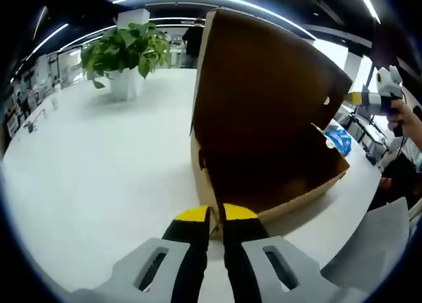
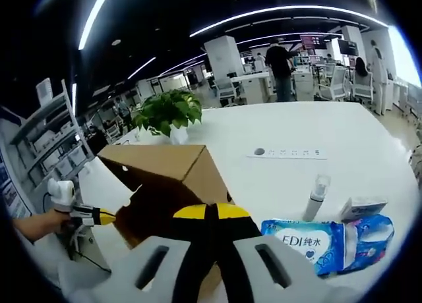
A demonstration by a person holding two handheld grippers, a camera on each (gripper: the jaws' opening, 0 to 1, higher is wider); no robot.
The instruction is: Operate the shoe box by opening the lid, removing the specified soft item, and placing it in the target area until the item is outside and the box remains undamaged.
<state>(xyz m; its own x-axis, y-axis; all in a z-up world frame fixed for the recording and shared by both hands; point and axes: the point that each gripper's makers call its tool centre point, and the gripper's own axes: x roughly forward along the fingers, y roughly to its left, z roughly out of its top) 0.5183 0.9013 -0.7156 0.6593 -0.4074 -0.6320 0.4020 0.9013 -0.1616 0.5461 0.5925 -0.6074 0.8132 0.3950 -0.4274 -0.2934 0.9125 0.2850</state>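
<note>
Brown box [image 1: 264, 118] on white table [image 1: 99, 184], lid up. Left gripper [image 1: 216, 217] jaws pinch box edge. Right gripper [image 2: 211, 214] jaws pressed together, holding nothing, near box. Plant [image 2: 168, 112] behind. Blue pack [image 2: 310, 244] reads "EDI". Big office, ceiling strip lights.

Shoe box [image 2: 168, 184] on table [image 2: 316, 128], lid [image 1: 264, 92] raised. Potted plant [image 2: 168, 112] behind box, farther along table. Wet-wipes pack [image 2: 306, 240] just right of box in right gripper view; bottle [image 2: 316, 196] upright just behind pack, small carton [image 2: 362, 207] beside bottle. Power strip [image 2: 287, 153] flat on table beyond those. Shelving [image 2: 39, 145] off table, far left.
</note>
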